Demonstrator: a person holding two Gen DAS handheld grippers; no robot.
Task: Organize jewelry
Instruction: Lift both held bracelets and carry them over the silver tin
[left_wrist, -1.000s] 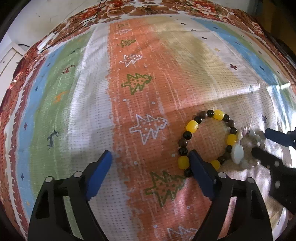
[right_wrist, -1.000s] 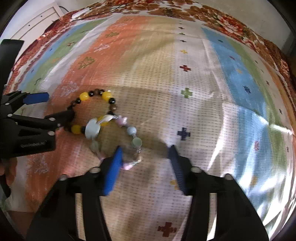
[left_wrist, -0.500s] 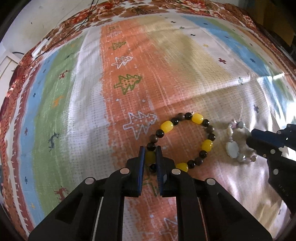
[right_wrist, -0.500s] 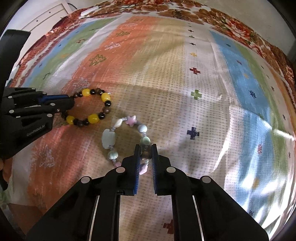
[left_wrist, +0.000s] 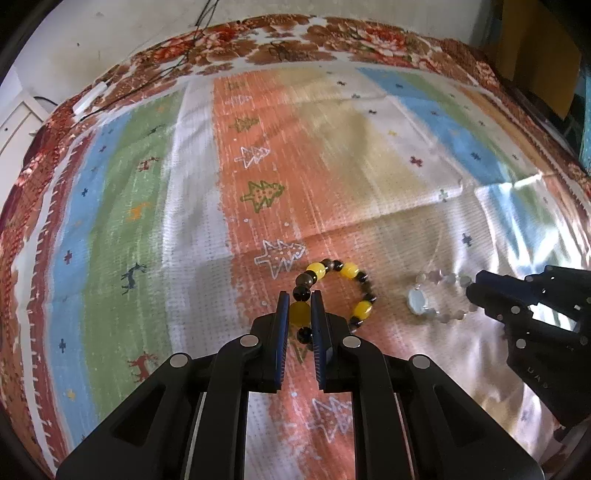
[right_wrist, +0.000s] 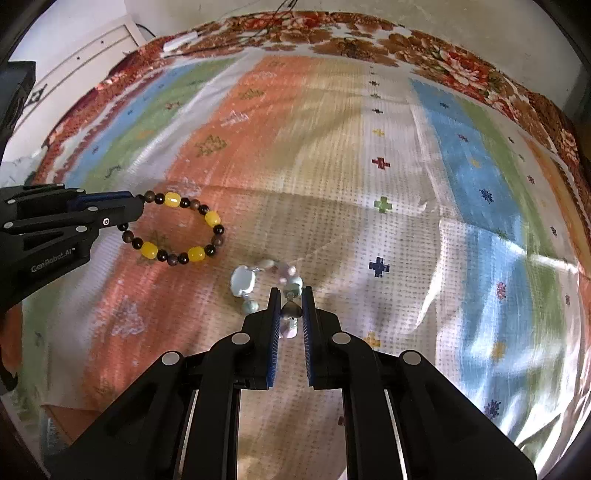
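- Bracelets, two of them, hang over a striped cloth (left_wrist: 332, 177) printed with trees, deer and crosses, each pinched by one gripper.
- The left gripper (left_wrist: 300, 314) has its blue pads closed on a yellow bead of the yellow-and-dark bracelet (left_wrist: 334, 295); the rest of that loop curves away from the jaws toward the pale bracelet.
- In the right wrist view the same yellow-and-dark loop (right_wrist: 177, 229) sits to the left of the pale bracelet and a little farther from the camera, held at its left end by the black fingers.
- The right gripper (right_wrist: 290, 310) is clamped on a bead of the pale bracelet (right_wrist: 258, 284), which is strung with light blue, pink and whitish beads and one larger pale blue piece.
- The two bracelets are apart, not touching; from the left wrist the pale bracelet (left_wrist: 436, 295) lies to the right of the yellow-and-dark one, with bare cloth between them.
- Sunlight falls on the cloth beyond the pale bracelet, on the side away from the yellow one.
- The cloth's floral border (right_wrist: 369, 40) lies well beyond both bracelets.
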